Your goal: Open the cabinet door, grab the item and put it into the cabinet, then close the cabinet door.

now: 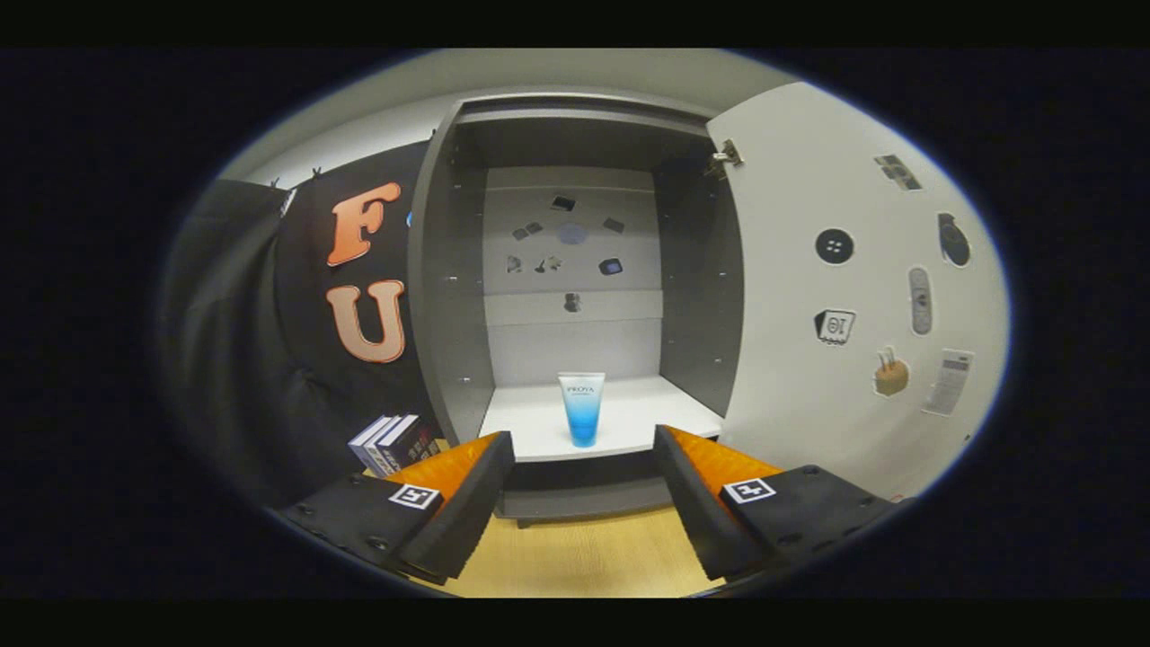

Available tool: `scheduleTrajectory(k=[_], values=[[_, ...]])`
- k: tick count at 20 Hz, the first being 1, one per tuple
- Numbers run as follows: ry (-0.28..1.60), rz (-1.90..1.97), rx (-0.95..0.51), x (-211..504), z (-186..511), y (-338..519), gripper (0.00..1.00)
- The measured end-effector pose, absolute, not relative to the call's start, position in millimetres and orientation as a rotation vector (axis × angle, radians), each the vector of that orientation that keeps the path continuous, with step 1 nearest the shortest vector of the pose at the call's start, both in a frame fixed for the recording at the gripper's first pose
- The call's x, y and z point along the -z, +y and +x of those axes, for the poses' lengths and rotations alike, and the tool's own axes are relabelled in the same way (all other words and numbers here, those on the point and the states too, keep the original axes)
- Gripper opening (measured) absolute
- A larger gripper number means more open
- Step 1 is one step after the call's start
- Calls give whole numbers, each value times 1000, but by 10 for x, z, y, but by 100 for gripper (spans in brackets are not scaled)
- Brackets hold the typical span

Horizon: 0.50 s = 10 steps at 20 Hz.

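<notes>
The grey cabinet (440,270) stands straight ahead with its door (809,296) swung wide to the right. A white and blue tube (581,409) stands upright on its cap near the front edge of the cabinet's white shelf (638,413). My gripper (584,476) is open, with nothing between its orange and black fingers (467,503). The fingers are in front of the cabinet, below the shelf edge, and the tube stands just beyond them, centred on the gap.
Several books (391,442) lie left of the cabinet's base, behind my left finger. A wooden tabletop (575,553) runs under the fingers. Stickers dot the door's inner face and the cabinet's back wall. Black cloth hangs on the left.
</notes>
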<state>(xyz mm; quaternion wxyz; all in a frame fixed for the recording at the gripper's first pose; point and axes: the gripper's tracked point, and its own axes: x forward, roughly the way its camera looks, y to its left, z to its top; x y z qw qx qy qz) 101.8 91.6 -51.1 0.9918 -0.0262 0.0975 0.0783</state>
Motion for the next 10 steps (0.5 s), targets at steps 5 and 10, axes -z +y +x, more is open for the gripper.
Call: scheduleTrajectory(k=[5,10], values=[[163,-26,-97,510,394,430,99],[127,-16,-50,394,-155,-216,99]])
